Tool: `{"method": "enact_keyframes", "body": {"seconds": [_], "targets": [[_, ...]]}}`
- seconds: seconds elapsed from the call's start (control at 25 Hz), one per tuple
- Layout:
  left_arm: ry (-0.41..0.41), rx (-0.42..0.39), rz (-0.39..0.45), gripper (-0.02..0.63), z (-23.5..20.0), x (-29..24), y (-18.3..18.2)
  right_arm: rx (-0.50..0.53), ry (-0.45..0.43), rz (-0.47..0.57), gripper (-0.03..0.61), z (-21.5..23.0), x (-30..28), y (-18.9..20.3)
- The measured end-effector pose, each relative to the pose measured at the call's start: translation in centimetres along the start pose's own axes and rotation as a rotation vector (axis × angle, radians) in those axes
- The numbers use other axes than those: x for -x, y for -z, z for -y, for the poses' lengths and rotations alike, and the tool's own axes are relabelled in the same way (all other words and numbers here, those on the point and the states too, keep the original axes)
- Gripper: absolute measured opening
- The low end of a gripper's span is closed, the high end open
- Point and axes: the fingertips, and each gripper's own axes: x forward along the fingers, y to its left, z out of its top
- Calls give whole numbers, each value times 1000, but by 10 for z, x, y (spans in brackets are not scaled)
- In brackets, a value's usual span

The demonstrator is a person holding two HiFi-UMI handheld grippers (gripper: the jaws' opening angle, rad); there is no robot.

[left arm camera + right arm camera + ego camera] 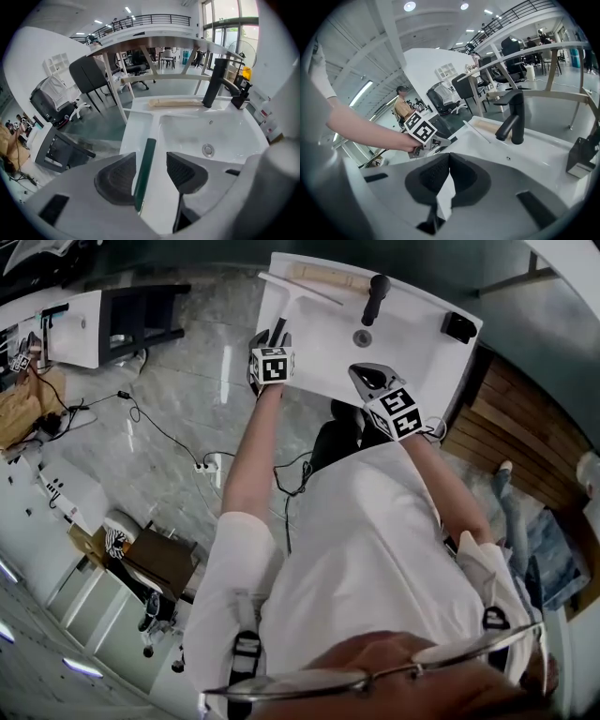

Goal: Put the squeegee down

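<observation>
Squeegee between open left fingers

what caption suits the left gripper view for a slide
Left gripper open around the squeegee handle lying on the sink rim

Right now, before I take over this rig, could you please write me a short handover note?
The left gripper is open; the dark green handle of the squeegee stands between its jaws, not pressed.
The right gripper is shut and empty, over the front of the sink.
The squeegee appears to lie along the sink's left rim, blade toward the back.
Done: squeegee released, it seems.
Left: draw the left gripper clear of the handle.
</observation>
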Motion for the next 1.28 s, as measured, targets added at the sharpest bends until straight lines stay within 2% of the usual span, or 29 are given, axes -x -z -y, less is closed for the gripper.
{"method": "enact_keyframes", "body": {"seconds": [0.24, 0.64, 1.04, 1.28], "targets": [[-10, 10, 73, 191, 6, 30, -4, 34, 4, 10, 6, -11, 7, -2], [3, 47, 269, 190, 12, 111, -22, 113, 43, 35, 6, -24, 29, -14], [149, 51, 446, 176, 39, 201, -19, 137, 157, 105, 6, -52, 52, -25], [241, 62, 504, 113, 38, 238, 5, 115, 274, 170, 6, -80, 73, -23]]}}
